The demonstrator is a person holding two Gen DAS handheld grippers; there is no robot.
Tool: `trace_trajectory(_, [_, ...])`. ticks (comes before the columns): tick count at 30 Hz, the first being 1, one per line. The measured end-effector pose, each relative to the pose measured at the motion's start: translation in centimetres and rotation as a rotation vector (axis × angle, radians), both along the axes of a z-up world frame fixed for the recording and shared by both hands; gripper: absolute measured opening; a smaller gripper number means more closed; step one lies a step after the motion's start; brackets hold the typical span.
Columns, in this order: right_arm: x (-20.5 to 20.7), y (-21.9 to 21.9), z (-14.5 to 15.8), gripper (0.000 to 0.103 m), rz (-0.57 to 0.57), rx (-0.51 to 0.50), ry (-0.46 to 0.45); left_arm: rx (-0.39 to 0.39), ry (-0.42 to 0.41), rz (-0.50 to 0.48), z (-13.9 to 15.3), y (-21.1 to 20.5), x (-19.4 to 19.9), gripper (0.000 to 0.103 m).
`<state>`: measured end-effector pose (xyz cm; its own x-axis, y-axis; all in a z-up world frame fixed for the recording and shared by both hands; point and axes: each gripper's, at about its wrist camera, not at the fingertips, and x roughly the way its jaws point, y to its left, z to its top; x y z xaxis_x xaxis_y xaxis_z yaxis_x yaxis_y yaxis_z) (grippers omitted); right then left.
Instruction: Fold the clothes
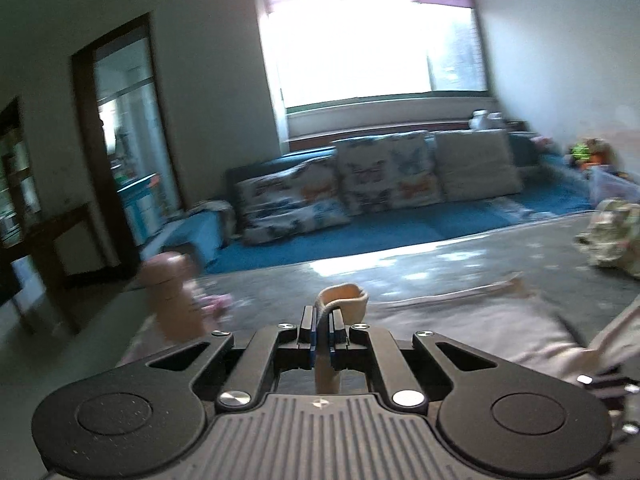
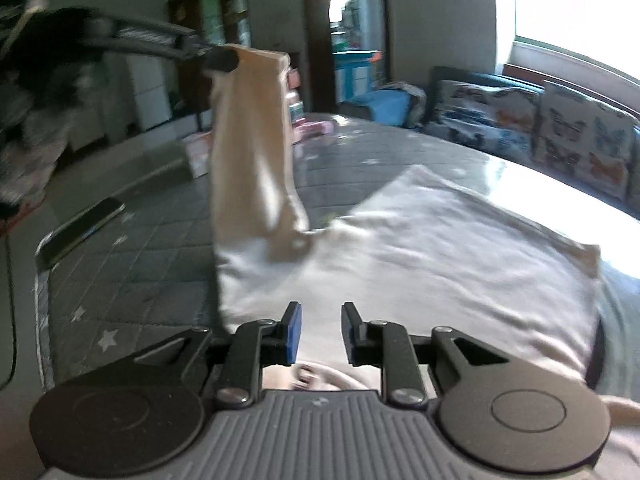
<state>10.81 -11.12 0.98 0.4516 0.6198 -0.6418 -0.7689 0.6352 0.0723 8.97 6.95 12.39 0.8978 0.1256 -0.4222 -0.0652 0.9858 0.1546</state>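
Left tongs (image 1: 322,330) clenched on the beige garment's (image 2: 420,248) sleeve (image 2: 252,140), lifted at 11 o'clock, likely to fold it inward. Right tongs (image 2: 319,332) released, hovering over the near hem, probably to pin. Garment body lies flat on the grey quilted bed (image 2: 140,248).

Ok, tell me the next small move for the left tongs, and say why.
Probably carry the left tongs across over the garment's body and lower the sleeve onto it. They are shut on the sleeve's end, which hangs lifted above the bed, while the rest lies flat. The right tongs are open, holding nothing.
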Motion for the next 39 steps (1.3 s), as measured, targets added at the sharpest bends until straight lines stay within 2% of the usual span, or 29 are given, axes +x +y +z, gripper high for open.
trace_trajectory(6, [1.2, -4.1, 0.5, 0.024, -0.114, 0.037, 0.012, -0.056, 0.025, -0.179, -0.9, -6.4, 0.5, 0.007])
trace_trajectory(11, [2.0, -6.2, -0.3, 0.024, -0.183, 0.033, 0.036, -0.064, 0.082, -0.276, -2.7, -9.5, 1.4, 0.012])
trace_trajectory(13, [2.3, -7.1, -0.6, 0.024, -0.211, 0.032, 0.046, -0.058, 0.104, -0.304, -3.4, -10.1, 1.2, 0.02])
trace_trajectory(14, [2.4, -7.4, -0.6, 0.024, -0.222, 0.031, 0.048, -0.049, 0.105, -0.303, -3.6, -9.9, 1.1, 0.025])
trace_trajectory(15, [2.5, -7.7, -0.6, 0.024, -0.232, 0.03, 0.049, -0.04, 0.106, -0.302, -3.8, -9.6, 0.9, 0.034])
trace_trajectory(17, [2.8, -8.4, -0.5, 0.024, -0.251, 0.028, 0.047, -0.023, 0.109, -0.297, -4.2, -9.0, 0.5, 0.039])
trace_trajectory(23, [3.3, -8.9, -0.2, 0.024, -0.271, 0.049, 0.058, 0.009, 0.168, -0.149, -6.6, -3.9, -0.2, 0.04])
trace_trajectory(26, [3.4, -8.4, -0.4, 0.025, -0.272, 0.05, 0.079, 0.014, 0.209, -0.131, -8.3, -2.4, -1.0, 0.04])
trace_trajectory(27, [3.3, -8.4, -0.5, 0.027, -0.276, 0.055, 0.092, 0.015, 0.223, -0.125, -8.8, -1.9, -1.3, 0.04])
trace_trajectory(28, [3.3, -8.3, -0.5, 0.037, -0.28, 0.06, 0.105, 0.017, 0.237, -0.119, -9.4, -1.4, -1.6, 0.04])
trace_trajectory(29, [3.0, -8.3, -0.5, 0.043, -0.274, 0.069, 0.116, 0.018, 0.25, -0.113, -9.9, -1.0, -1.8, 0.04])
trace_trajectory(31, [2.3, -8.3, -0.5, 0.046, -0.267, 0.073, 0.118, 0.021, 0.278, -0.101, -11.0, 0.0, -2.4, 0.04])
trace_trajectory(36, [1.3, -8.4, 0.2, 0.046, -0.258, 0.083, 0.112, 0.04, 0.292, -0.14, -12.3, -0.3, -2.5, 0.04])
trace_trajectory(39, [0.5, -7.3, 0.6, 0.049, -0.211, 0.041, 0.068, 0.043, 0.282, -0.173, -12.4, -0.7, -2.7, 0.04])
